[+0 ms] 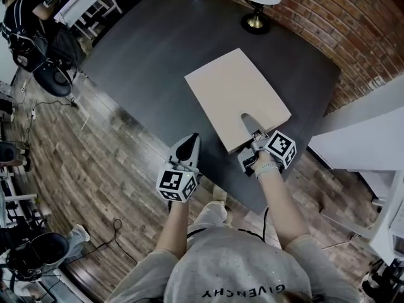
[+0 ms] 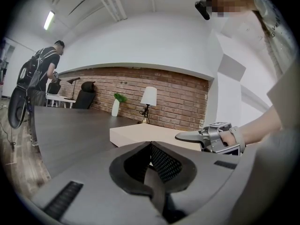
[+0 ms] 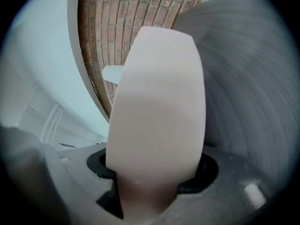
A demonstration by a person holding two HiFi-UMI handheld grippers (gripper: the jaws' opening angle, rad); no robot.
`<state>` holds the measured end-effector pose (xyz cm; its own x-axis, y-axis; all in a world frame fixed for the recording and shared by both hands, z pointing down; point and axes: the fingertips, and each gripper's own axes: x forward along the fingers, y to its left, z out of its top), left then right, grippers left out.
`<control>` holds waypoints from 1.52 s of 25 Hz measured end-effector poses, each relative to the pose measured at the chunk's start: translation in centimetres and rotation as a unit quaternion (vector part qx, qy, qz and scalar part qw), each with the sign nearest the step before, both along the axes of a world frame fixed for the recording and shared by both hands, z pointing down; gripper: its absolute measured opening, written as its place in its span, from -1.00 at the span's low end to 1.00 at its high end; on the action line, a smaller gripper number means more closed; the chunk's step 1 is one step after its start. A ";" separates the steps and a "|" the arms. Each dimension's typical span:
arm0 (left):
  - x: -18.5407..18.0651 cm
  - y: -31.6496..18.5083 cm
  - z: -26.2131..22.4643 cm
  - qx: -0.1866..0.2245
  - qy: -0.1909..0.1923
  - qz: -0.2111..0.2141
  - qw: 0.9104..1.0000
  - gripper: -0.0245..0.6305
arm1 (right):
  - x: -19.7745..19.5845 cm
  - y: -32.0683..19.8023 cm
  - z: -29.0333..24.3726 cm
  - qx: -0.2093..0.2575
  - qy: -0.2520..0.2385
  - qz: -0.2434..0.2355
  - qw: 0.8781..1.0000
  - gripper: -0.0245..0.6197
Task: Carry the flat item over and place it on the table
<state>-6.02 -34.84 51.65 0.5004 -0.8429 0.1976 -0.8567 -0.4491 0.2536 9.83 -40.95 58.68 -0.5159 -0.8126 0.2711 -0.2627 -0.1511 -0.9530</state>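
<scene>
the flat board (image 1: pixel 237 93) lies on the dark tabletop (image 1: pixel 158 43), near the edge where the person stands. it is pale and lies a bit turned, with one corner pointing to the lamp (image 1: pixel 257 8) at the far side.

the right gripper (image 1: pixel 248 120) is at the near edge of the board. one of its jaws lies on top of the board and the other goes under it. in the right gripper view the board fills the gap between the jaws, so they have hold of it.

the left gripper (image 1: pixel 191 139) is off to the left of the board, by the near edge of the tabletop, and does not touch the board. its jaws are closed together with nothing in them.
</scene>
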 end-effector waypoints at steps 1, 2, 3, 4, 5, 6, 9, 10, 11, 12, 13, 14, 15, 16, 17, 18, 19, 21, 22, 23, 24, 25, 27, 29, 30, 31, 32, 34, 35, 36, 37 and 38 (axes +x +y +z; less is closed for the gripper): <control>-0.1 -0.1 0.0 0.000 0.000 -0.001 1.000 -0.93 | 0.0 -0.1 0.0 -0.002 0.003 0.001 1.000 0.09; -0.2 -0.1 0.0 0.001 0.001 -0.002 1.000 -0.93 | 0.1 -0.2 0.1 -0.005 0.006 0.003 1.000 0.10; -0.2 -0.1 0.0 0.001 0.001 -0.002 1.000 -0.93 | 0.1 -0.1 0.3 -0.010 0.011 0.005 1.000 0.12; -0.1 0.0 0.1 0.001 0.001 -0.002 1.000 -0.93 | 0.2 -0.1 0.5 -0.014 0.017 0.007 1.000 0.14; -0.1 0.0 0.1 0.001 0.000 -0.001 1.000 -0.93 | 0.4 0.1 0.8 -0.020 0.025 0.010 0.999 0.17; -0.1 0.1 0.2 0.001 -0.002 0.000 1.000 -0.93 | 0.5 0.2 1.0 -0.026 0.034 0.014 0.999 0.19; -0.1 0.2 0.1 0.000 -0.004 0.000 1.000 -0.93 | 1.1 0.4 1.2 -0.040 0.061 0.027 0.997 0.27; -0.1 0.2 0.1 0.000 -0.003 0.000 1.000 -0.93 | 1.2 0.5 1.2 -0.043 0.069 0.030 0.996 0.29; -0.2 0.2 0.0 0.000 -0.003 -0.001 1.000 -0.93 | 1.2 0.5 1.2 -0.047 0.077 0.033 0.995 0.30; -0.3 0.3 0.0 0.000 -0.003 -0.001 1.000 -0.93 | 1.3 0.5 1.2 -0.050 0.085 0.037 0.994 0.32; -0.4 0.4 0.0 0.001 -0.003 -0.001 1.000 -0.93 | 1.4 0.6 1.2 -0.053 0.095 0.039 0.993 0.35; -0.4 0.4 0.1 0.001 -0.003 -0.001 1.000 -0.93 | 1.6 0.7 1.2 -0.055 0.105 0.042 0.992 0.37; -0.5 0.5 0.1 0.001 -0.002 -0.001 1.000 -0.93 | 1.7 0.8 1.2 -0.055 0.114 0.043 0.991 0.39; -0.5 0.6 0.2 0.001 -0.001 -0.001 1.000 -0.93 | 1.8 0.8 1.2 -0.056 0.120 0.044 0.990 0.39; -0.5 0.7 0.2 0.001 0.000 0.000 1.000 -0.93 | 2.0 0.9 1.2 -0.058 0.125 0.045 0.989 0.40; -0.5 0.8 0.2 0.000 0.000 0.001 1.000 -0.93 | 2.1 1.1 1.2 -0.061 0.127 0.047 0.989 0.40; -0.6 0.9 0.2 0.000 0.000 0.001 1.000 -0.93 | 2.1 1.2 1.3 -0.064 0.128 0.048 0.988 0.41; -0.9 1.1 0.1 0.000 0.001 0.001 1.000 -0.93 | 2.0 1.5 1.3 -0.067 0.129 0.049 0.988 0.42; -1.0 1.1 0.0 0.001 0.001 0.000 1.000 -0.93 | 1.9 1.6 1.3 -0.069 0.128 0.048 0.988 0.42; -1.0 1.1 0.0 0.001 0.001 0.000 1.000 -0.93 | 1.9 1.7 1.3 -0.071 0.126 0.047 0.988 0.42; -1.1 1.1 0.0 0.001 0.001 -0.001 1.000 -0.93 | 1.9 1.8 1.3 -0.075 0.125 0.046 0.988 0.42; -1.2 1.2 -0.1 0.001 0.001 -0.002 1.000 -0.93 | 1.9 2.0 1.4 -0.078 0.124 0.046 0.988 0.43; -1.2 1.3 -0.1 0.002 0.002 -0.002 1.000 -0.93 | 1.9 2.3 1.4 -0.084 0.123 0.046 0.988 0.43; -1.2 1.5 -0.2 0.003 0.003 -0.001 1.000 -0.93 | 2.0 2.7 1.4 -0.089 0.124 0.047 0.987 0.44; -1.1 1.6 -0.2 0.003 0.003 -0.001 1.000 -0.93 | 2.1 2.8 1.5 -0.092 0.126 0.048 0.987 0.44; -1.1 1.6 -0.2 0.004 0.004 0.000 1.000 -0.93 | 2.3 3.0 1.5 -0.094 0.130 0.049 0.986 0.45; -1.0 1.7 -0.2 0.004 0.004 0.000 1.000 -0.93 | 2.4 3.1 1.5 -0.096 0.135 0.050 0.985 0.47; -0.9 1.8 -0.3 0.005 0.005 0.001 1.000 -0.93 | 2.5 3.2 1.4 -0.098 0.140 0.054 0.984 0.50; -0.8 1.8 -0.3 0.005 0.006 0.002 1.000 -0.93 | 2.6 3.3 1.4 -0.098 0.141 0.055 0.984 0.51; -0.8 1.9 -0.3 0.005 0.007 0.002 1.000 -0.93 | 2.6 3.4 1.3 -0.098 0.141 0.055 0.984 0.51; -0.9 2.0 -0.3 0.004 0.008 0.002 1.000 -0.93 | 2.6 3.5 1.3 -0.098 0.142 0.054 0.984 0.53; -0.9 2.0 -0.3 0.004 0.008 0.002 1.000 -0.93 | 2.6 3.6 1.3 -0.098 0.142 0.053 0.984 0.55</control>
